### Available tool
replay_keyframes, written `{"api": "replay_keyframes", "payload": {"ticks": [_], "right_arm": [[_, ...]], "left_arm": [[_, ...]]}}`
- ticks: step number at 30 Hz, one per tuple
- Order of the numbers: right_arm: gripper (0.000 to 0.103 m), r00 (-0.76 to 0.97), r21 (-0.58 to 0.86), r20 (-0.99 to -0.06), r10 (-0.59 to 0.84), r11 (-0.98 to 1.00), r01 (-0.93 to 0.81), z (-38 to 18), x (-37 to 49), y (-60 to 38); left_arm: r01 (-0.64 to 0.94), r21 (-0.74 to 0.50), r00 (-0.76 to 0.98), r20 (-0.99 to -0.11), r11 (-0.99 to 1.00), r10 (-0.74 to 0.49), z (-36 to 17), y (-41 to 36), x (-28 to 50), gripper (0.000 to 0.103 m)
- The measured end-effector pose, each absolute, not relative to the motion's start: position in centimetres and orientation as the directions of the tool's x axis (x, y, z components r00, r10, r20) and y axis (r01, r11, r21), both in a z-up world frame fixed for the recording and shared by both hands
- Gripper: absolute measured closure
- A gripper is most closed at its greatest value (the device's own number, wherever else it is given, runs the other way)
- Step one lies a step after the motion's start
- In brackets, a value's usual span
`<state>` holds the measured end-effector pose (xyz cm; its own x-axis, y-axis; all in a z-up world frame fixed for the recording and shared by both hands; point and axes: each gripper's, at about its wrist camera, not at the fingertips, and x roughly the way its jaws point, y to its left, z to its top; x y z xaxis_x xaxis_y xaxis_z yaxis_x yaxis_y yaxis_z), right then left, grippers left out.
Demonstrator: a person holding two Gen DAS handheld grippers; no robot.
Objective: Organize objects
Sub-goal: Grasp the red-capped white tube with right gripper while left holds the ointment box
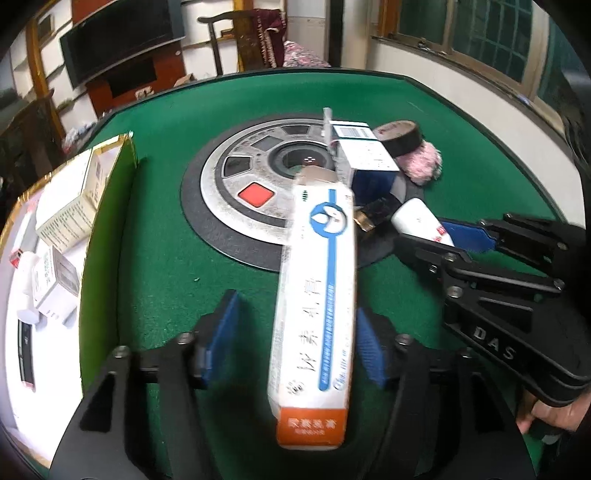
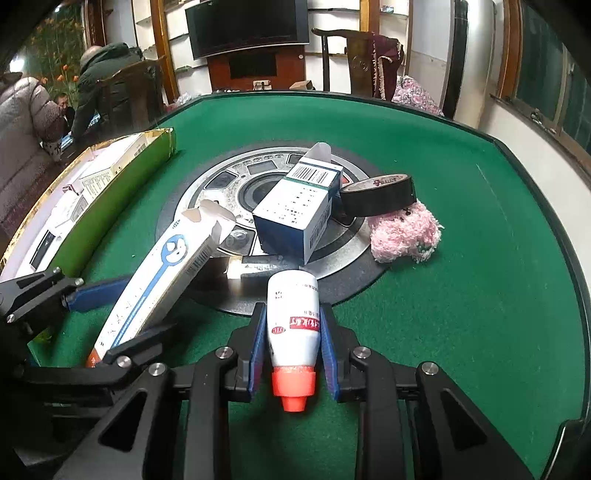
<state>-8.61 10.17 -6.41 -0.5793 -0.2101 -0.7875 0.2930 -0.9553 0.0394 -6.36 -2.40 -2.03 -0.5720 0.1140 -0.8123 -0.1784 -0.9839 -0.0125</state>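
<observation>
Left wrist view shows our left gripper (image 1: pixel 295 339), jaws apart, astride a long white carton (image 1: pixel 314 295) on the green worktop (image 1: pixel 166 240); our right gripper (image 2: pixel 293 334) clamps a white bottle (image 2: pixel 293 317).

Matt green felt table (image 2: pixel 461 295), glossy cardboard carton (image 1: pixel 314 295), smooth plastic bottle (image 2: pixel 293 325), fluffy pink cloth (image 2: pixel 404 232).

Far beyond the hand-held gripper, past the green felt tabletop (image 2: pixel 461 206), stand a black flat television (image 2: pixel 246 26), a dark wooden chair (image 2: pixel 354 59) draped with maroon cloth, and green-framed windows (image 1: pixel 480 33).
</observation>
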Motion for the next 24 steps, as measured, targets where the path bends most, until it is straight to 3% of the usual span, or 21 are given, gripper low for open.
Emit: {"api": "replay_keyframes", "payload": {"ticks": [6,12,24], "right_arm": [[0.075,-0.572,0.063,-0.790,-0.221,-0.957,0.284,-6.4,-8.8,10.3],[0.076,-0.569,0.062,-0.790,-0.229,-0.953,0.298,-6.3,-8.7,10.2],[0.076,-0.574,0.148,-0.770,-0.280,-0.953,0.265,-5.9,-8.7,12.0]], "left_arm": [[-0.182,-0.003,-0.582,-0.806,-0.983,0.110,-2.1,-2.2,-6.3,0.039],[-0.208,-0.012,-0.587,-0.799,-0.978,0.134,-1.9,-1.7,-6.0,0.071],[-0.214,-0.058,-0.572,-0.801,-0.975,0.173,-1.6,-2.3,-6.1,0.075]]}}
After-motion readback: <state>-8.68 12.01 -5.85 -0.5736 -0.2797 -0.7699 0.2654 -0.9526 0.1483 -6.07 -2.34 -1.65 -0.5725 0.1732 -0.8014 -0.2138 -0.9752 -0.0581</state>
